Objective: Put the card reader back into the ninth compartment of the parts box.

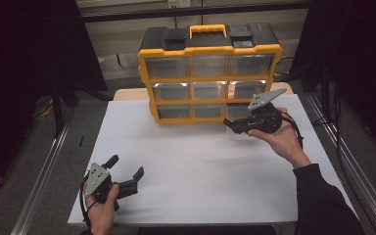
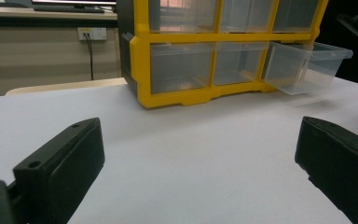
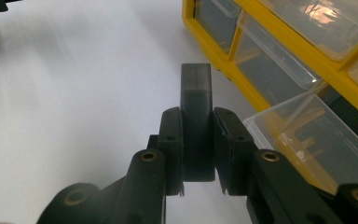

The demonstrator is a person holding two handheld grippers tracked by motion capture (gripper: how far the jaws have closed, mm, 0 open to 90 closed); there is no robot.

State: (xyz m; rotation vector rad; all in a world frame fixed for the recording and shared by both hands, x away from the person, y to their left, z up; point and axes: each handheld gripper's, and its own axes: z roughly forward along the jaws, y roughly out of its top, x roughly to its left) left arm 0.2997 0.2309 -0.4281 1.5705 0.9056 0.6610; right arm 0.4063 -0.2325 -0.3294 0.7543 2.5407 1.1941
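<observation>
Step in hand: the right tongs carried a small dark grey rectangular block beside the pulled-out drawer; by my reading, either just lifted out of it or about to go in, and the pictures did not settle which.
Right tongs: clamped on the block, one jaw pressed to each flat side, the block's upper end standing clear above the jaw tips.
Left tongs: jaws spread wide with nothing between them, held low over the near left part of the white counter, well apart from the cabinet.
Block, looks: smooth, matt, slab-like, square-cornered, with a faint seam near its top; it seemed rigid and easy to pinch.
Block, place: held in the air over the counter, just beside the open drawer and in front of the cabinet's lower right corner.
Cabinet: a yellow-framed plastic organiser cabinet with a black top, an orange handle and three rows of clear drawers, standing at the far edge of the counter.
Open drawer: the clear plastic bottom-right drawer stood pulled forward; I saw nothing in it.
Next move, as judged: if stowing, swing the block over the drawer's mouth, lower and release; if removing, set it down on the bare counter.
</observation>
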